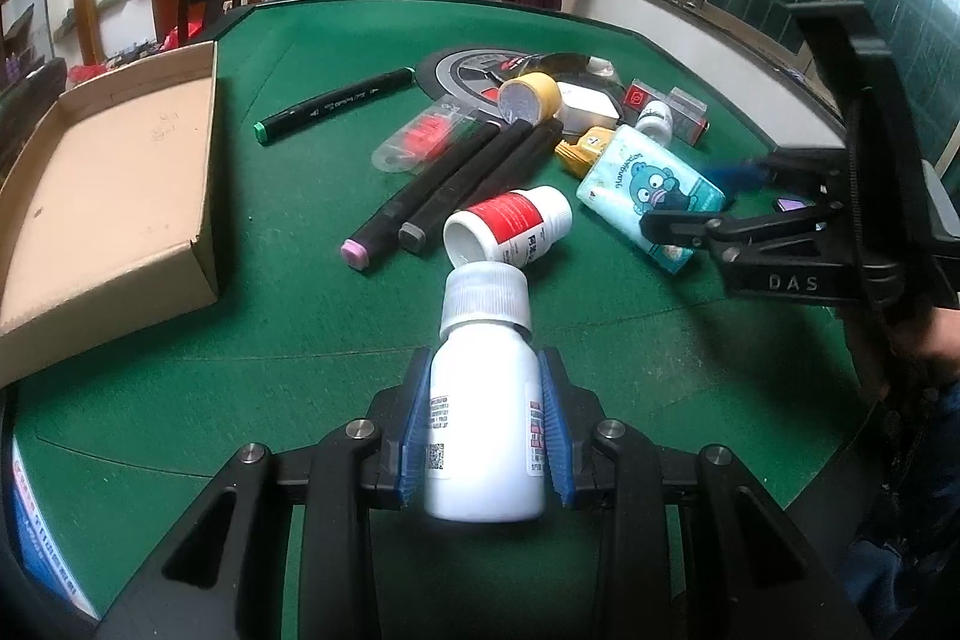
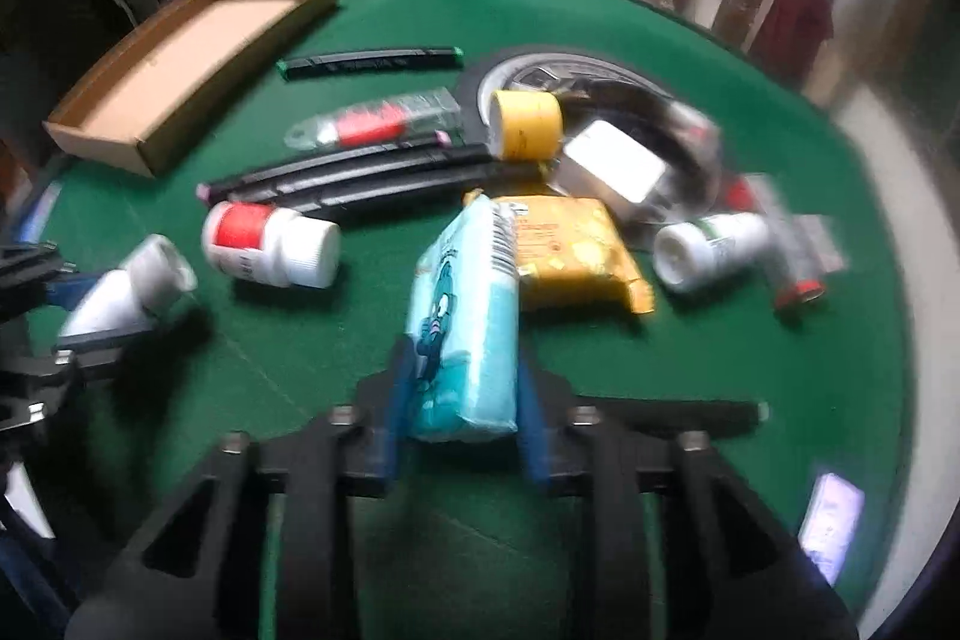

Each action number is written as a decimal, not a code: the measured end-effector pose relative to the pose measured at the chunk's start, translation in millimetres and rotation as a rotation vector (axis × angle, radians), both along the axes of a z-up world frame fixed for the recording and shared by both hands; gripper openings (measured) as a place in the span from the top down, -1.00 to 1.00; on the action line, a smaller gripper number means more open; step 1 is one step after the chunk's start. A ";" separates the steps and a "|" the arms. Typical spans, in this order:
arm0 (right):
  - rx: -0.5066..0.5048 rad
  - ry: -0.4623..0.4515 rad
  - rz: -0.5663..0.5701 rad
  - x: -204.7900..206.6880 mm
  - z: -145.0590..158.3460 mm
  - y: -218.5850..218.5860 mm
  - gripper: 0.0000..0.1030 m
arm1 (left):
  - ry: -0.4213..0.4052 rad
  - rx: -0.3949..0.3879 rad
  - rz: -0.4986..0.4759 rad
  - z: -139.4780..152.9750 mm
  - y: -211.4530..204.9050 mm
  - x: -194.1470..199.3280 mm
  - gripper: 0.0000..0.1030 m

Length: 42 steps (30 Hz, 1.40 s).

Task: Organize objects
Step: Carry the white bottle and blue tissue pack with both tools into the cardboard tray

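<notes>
Dim, fisheye-warped; right view motion-blurred.

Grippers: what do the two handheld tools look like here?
Both are black plastic linkage frames with silver pivot bolts and ribbed blue pads. The right gripper, seen side-on from the left wrist view, bears raised "DAS" lettering. A dark blue sleeve shows behind it.

Two fisheye wrist views look steeply down, close over a green table [image 1: 300, 328]. The left wrist view faces across it from the near edge; the right wrist view faces it from the other side. Both share the cardboard tray [image 1: 120, 172] and the central clutter.
</notes>
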State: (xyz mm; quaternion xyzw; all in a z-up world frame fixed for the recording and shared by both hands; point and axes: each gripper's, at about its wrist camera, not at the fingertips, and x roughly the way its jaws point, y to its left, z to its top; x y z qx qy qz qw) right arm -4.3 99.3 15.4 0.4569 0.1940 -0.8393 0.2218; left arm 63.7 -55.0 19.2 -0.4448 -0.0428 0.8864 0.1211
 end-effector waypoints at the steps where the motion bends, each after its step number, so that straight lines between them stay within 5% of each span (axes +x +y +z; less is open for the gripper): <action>1: 0.038 0.028 -0.011 -0.4 1.0 -2.0 -0.24 | -0.001 0.000 0.001 -0.2 -0.4 -0.1 0.42; 4: 0.017 0.049 0.002 -1.3 4.0 1.6 -0.32 | -0.002 0.002 0.003 -0.5 -1.8 -1.2 0.42; 7: -0.044 -0.014 0.004 -9.5 1.6 10.5 0.46 | -0.004 0.006 0.003 -1.4 -1.8 -1.6 0.42; 11: -0.124 -0.061 0.053 -11.7 -2.5 12.1 0.82 | -0.002 0.012 0.004 -1.4 -3.2 -1.0 0.42; 27: -0.357 -0.062 0.047 -9.5 42.8 -4.4 0.83 | 0.121 0.099 0.140 45.1 -76.0 9.1 0.42; 35: -0.408 -0.094 0.151 -19.5 65.7 -84.6 0.83 | 0.133 0.101 0.267 65.8 -154.6 -4.8 0.42; 42: -0.376 -0.122 0.178 -59.4 66.9 -178.6 0.83 | 0.066 0.127 0.345 60.3 -207.5 -63.9 0.42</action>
